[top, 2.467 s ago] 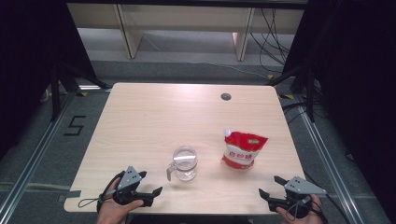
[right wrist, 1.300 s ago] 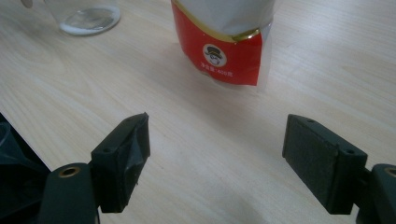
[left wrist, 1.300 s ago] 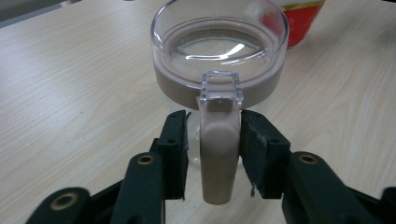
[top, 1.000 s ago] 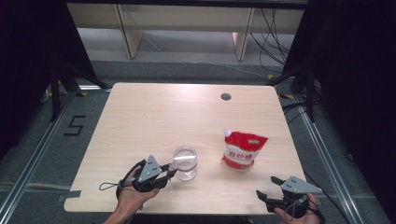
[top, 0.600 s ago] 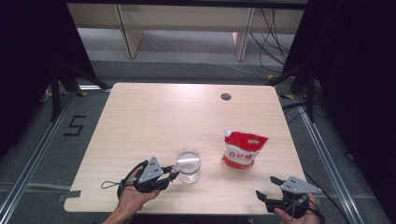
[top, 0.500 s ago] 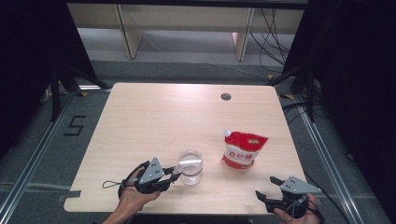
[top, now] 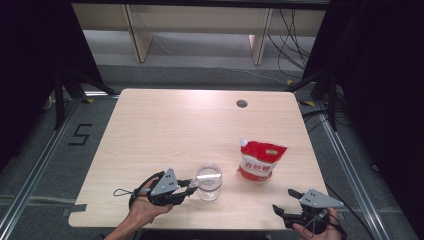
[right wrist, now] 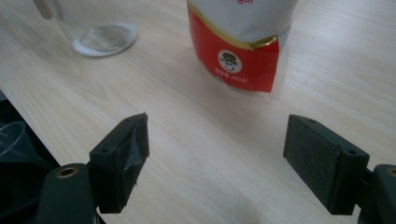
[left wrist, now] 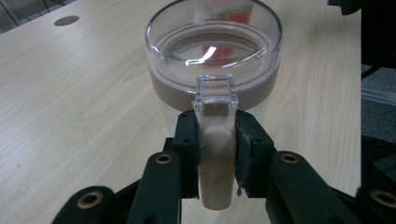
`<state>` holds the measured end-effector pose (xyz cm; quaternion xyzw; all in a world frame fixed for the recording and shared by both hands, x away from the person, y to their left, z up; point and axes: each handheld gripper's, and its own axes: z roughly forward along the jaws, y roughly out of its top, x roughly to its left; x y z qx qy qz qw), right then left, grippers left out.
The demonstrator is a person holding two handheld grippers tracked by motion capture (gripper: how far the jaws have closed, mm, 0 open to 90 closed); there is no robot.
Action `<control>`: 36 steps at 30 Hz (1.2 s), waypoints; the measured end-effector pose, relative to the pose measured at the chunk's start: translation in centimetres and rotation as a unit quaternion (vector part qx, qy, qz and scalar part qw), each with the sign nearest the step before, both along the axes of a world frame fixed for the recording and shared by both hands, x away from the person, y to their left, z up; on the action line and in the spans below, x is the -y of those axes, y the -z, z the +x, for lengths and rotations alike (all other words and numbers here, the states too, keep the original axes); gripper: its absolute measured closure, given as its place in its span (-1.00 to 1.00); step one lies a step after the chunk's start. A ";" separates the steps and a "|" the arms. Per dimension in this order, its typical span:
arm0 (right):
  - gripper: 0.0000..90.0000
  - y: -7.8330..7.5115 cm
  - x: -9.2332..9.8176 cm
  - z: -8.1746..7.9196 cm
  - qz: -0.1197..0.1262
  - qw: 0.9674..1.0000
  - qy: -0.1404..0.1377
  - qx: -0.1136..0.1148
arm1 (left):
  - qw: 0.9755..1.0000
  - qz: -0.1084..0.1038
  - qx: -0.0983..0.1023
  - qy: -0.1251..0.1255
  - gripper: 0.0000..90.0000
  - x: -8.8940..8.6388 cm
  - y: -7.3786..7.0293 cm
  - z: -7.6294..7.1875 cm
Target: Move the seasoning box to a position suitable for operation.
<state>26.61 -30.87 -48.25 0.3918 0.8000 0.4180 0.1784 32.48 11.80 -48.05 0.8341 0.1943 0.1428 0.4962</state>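
A clear plastic mug point(top: 209, 181) stands on the wooden table point(top: 190, 125) near its front edge. My left gripper point(top: 189, 189) is shut on the mug's handle point(left wrist: 214, 140); both pads press the handle's sides just under the rim. To the right of the mug a red and white pouch point(top: 260, 161) with a white cap stands upright. It also appears in the right gripper view as the pouch point(right wrist: 240, 42), beyond my right gripper point(right wrist: 215, 158), whose jaws stand wide apart over bare wood. My right gripper point(top: 281, 212) rests at the front right corner.
A round cable hole point(top: 242, 104) sits in the table's far side. Beyond the table are pale shelf legs and floor cables. Dark curtains hang at both sides. The clear mug's base point(right wrist: 102, 39) lies left of the pouch in the right gripper view.
My left gripper moved right from the table's front left to the mug and closed on its handle. The mug shifted slightly to the right. The right gripper stayed put.
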 end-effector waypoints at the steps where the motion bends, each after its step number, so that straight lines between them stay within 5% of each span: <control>1: -0.48 0.1 0.0 0.1 -0.003 1.000 -0.003 0.008 | 1.000 -0.004 0.001 0.005 0.60 0.1 0.0 0.1; 4: -0.48 0.0 0.0 0.0 0.001 1.000 -0.002 -0.002 | 1.000 -0.002 0.005 0.016 0.60 0.0 0.1 0.5; 13: -0.48 0.1 0.1 0.3 -0.013 1.000 -0.013 0.023 | 0.999 0.001 0.009 0.041 0.60 0.5 0.1 1.5; 19: -0.48 0.1 -0.2 0.0 0.000 1.000 -0.009 0.000 | 0.999 0.004 0.015 0.046 0.60 0.6 0.0 2.0; 20: -0.48 0.1 -0.1 0.2 -0.007 1.000 -0.018 0.017 | 0.998 0.008 0.022 0.051 0.60 0.5 0.0 2.1; 36: -0.41 0.0 -0.3 0.1 -0.012 0.999 -0.033 0.020 | 1.000 0.003 0.014 0.020 0.54 0.1 0.0 2.5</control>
